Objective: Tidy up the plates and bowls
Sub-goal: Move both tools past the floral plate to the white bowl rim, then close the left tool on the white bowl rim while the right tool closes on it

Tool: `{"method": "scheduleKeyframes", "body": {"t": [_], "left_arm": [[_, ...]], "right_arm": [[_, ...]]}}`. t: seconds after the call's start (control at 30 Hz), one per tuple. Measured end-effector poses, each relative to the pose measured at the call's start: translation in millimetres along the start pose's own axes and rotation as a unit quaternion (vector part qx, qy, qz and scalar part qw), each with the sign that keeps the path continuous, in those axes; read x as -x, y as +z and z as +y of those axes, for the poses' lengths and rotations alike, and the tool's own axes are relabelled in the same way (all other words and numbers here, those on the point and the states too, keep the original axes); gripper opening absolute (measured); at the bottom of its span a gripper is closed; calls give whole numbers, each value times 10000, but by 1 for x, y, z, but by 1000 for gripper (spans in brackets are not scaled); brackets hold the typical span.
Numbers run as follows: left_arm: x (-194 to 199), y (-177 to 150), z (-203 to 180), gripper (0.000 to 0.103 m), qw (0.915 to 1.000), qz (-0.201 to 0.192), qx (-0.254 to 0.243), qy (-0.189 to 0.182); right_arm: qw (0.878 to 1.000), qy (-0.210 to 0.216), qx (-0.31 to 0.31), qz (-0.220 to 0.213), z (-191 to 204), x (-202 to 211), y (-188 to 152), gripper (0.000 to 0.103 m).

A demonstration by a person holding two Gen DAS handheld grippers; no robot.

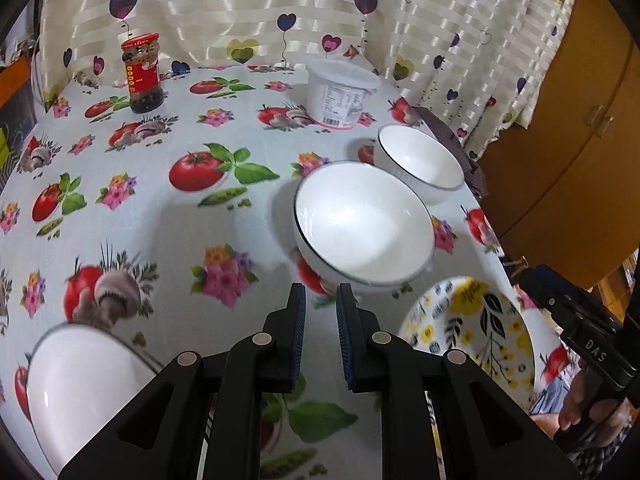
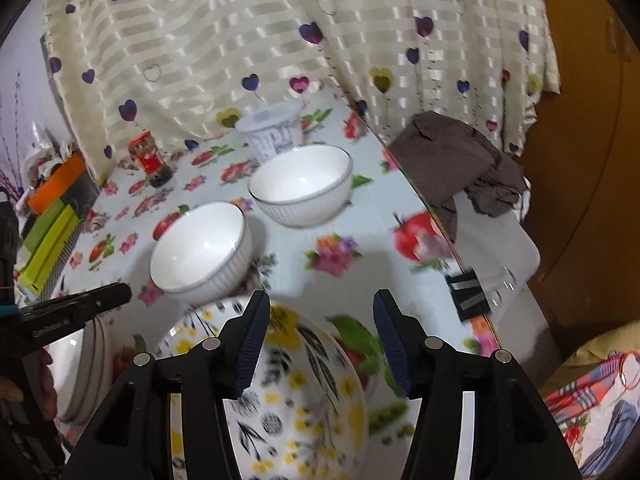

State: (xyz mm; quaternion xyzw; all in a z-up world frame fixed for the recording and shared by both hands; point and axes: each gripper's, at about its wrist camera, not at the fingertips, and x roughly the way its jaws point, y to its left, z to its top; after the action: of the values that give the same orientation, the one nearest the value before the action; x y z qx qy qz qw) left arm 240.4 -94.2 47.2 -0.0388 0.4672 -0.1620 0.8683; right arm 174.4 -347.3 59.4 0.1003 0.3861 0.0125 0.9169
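Lining up for a bowl pick, by judgement. Left claw [image 1: 320,320] nearly closed, thin empty gap between the pads, gripping nothing. Ribbed white bowl [image 1: 364,220] just ahead of its tips, slightly right. Second ribbed bowl [image 1: 420,160] farther ahead and right, close behind the first. Third white bowl [image 1: 80,392] below and left of the claw. Right claw [image 2: 320,340] spread wide and empty, with the floral plate [image 2: 296,400] flat on the tablecloth [image 1: 160,208] directly beneath it, pads clear of the rim.

To do well:
- Open the left jaws before closing in.
- Straddle the near rim, one pad inside and one outside.
- Bite deep on the ribbed wall and lift level.
- Glazed ceramic, probably slippery: squeeze firmly, carry slowly.
- Keep clear of the right claw alongside.
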Motion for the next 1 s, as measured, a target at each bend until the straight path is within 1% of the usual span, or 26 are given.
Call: {"method": "scheduleKeyframes", "body": {"t": [0.1,0.2,0.23,0.3,0.43,0.67,0.73,0.8,1.0], "left_arm": [[-8,13,5,16,9999,87,30,-58],[-16,24,9,16,9999,130,27,11],[-19,27,10,16,9999,153,21,8],[-25,32,11,16,9998,209,-11,-55],[-38,38,17,16,9992,352,105,-132],[-49,45,20,16,9988,435,61,-194],[-50,46,22,16,9987,440,75,-226],[-51,46,22,16,9987,433,70,-251],[-58,47,22,16,9984,488,9,-289]], "right_arm": [[9999,88,63,91,9,-11,12,54],[9994,207,99,249,18,-27,23,53],[9993,212,121,284,19,-31,25,47],[9985,290,160,437,26,-43,31,40],[9972,350,284,590,37,-60,37,36],[9955,452,320,765,51,-82,45,34],[9949,471,330,831,53,-89,46,27],[9944,434,298,915,54,-95,47,24],[9940,411,270,979,57,-105,46,19]]}}
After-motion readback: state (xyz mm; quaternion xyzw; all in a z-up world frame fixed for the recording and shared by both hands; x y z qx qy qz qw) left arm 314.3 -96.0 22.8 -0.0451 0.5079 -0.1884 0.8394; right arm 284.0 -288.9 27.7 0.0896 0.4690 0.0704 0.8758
